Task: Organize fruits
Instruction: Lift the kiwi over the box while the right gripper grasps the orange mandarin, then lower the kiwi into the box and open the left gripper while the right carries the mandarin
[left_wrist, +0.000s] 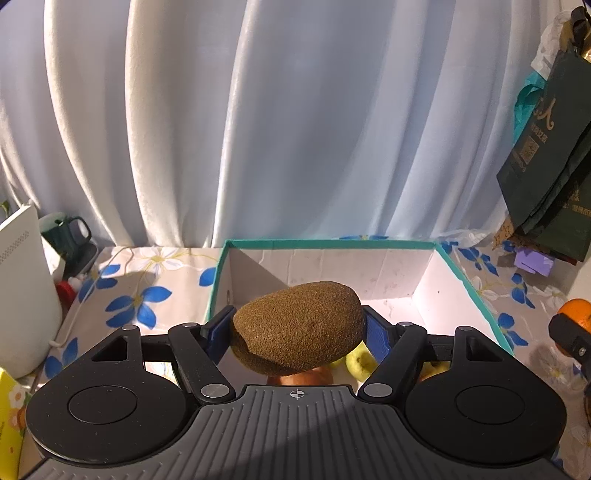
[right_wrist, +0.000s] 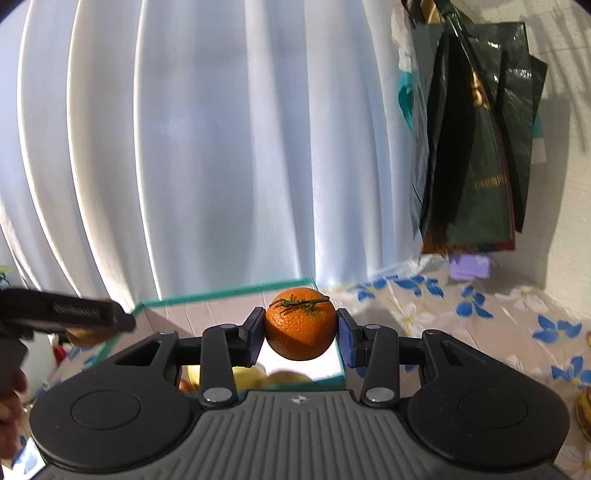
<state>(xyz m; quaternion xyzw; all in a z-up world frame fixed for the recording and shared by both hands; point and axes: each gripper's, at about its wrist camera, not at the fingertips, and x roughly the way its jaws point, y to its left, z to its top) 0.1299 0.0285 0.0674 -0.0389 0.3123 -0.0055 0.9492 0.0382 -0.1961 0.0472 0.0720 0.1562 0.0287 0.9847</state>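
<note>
Fruit is in the air on both sides — the left tool (left_wrist: 299, 328) grips a kiwi (left_wrist: 299, 326) over the box (left_wrist: 465, 280), the right tool (right_wrist: 300, 332) grips an orange (right_wrist: 301, 325) above the box's near edge. Next, likely: lower each among the apples (left_wrist: 360, 362) inside, then release.

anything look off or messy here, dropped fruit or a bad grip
Nothing stands out. The left claw holds the kiwi squarely over the teal-rimmed box, the right claw holds the orange, and the apples lie inside the box. No spill or damage shows.
</note>
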